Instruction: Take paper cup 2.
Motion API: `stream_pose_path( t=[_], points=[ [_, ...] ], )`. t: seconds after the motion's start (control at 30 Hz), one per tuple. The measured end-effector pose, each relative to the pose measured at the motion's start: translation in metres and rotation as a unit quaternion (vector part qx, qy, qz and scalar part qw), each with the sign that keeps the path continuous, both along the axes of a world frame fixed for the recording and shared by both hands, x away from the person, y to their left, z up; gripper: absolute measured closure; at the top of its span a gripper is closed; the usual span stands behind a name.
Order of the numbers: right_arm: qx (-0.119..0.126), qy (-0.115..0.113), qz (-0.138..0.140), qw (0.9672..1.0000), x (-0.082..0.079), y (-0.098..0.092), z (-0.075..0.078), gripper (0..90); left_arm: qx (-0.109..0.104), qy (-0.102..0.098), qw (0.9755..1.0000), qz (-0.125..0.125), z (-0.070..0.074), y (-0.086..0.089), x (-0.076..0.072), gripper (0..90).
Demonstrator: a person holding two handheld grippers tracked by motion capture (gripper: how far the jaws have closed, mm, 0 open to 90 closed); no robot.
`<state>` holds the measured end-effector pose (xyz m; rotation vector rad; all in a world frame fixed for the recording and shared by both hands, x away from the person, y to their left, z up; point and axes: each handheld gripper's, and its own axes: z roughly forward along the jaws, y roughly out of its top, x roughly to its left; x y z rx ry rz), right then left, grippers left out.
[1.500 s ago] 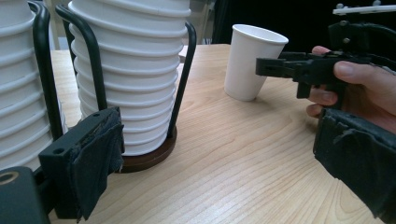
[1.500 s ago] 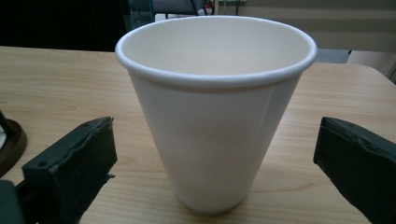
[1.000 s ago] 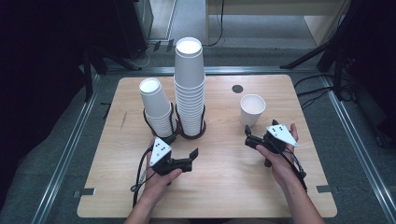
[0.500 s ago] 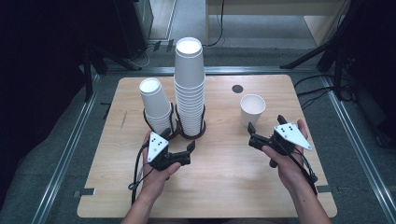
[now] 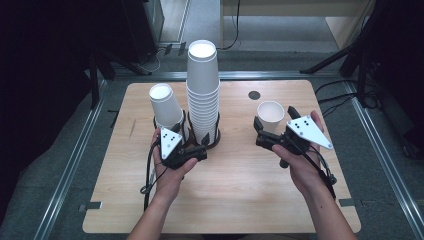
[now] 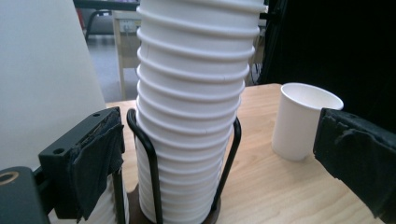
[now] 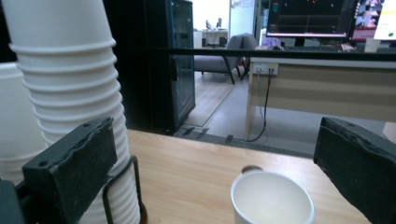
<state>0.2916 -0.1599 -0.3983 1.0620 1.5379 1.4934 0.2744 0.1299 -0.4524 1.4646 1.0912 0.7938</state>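
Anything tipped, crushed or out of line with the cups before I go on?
Nothing spilled or crushed. The short stack leans left in its holder, while the tall stack stands nearly straight. The single cup is upright, between the right gripper's open jaws.

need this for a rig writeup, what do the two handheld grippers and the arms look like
Both the left gripper and the right gripper have black bodies, each topped with a pale grey three-cornered plate carrying small black dots. A thin black cable trails from each. The jaws are black blocks faced with worn, ragged-edged dark pads. The forearms are bare, no sleeves or gloves.
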Motion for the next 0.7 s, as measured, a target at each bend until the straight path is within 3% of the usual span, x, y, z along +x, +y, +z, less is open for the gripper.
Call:
stream_pose_path(
  t=[0.23,0.43,0.7],
  points=[
    [0.019,0.003,0.025,0.9995,0.008,0.014,0.016,0.0,0.004,-0.004,0.9999,0.012,0.008,-0.004,0.009,2.1],
    [0.031,-0.009,0.052,0.9981,0.012,0.031,0.032,0.0,0.003,-0.005,0.9997,0.023,0.011,-0.009,0.016,2.1],
    [0.027,-0.014,0.083,0.9961,0.021,0.058,0.049,0.0,0.006,-0.012,0.9993,0.035,0.015,-0.015,0.030,2.1]
  ],
)
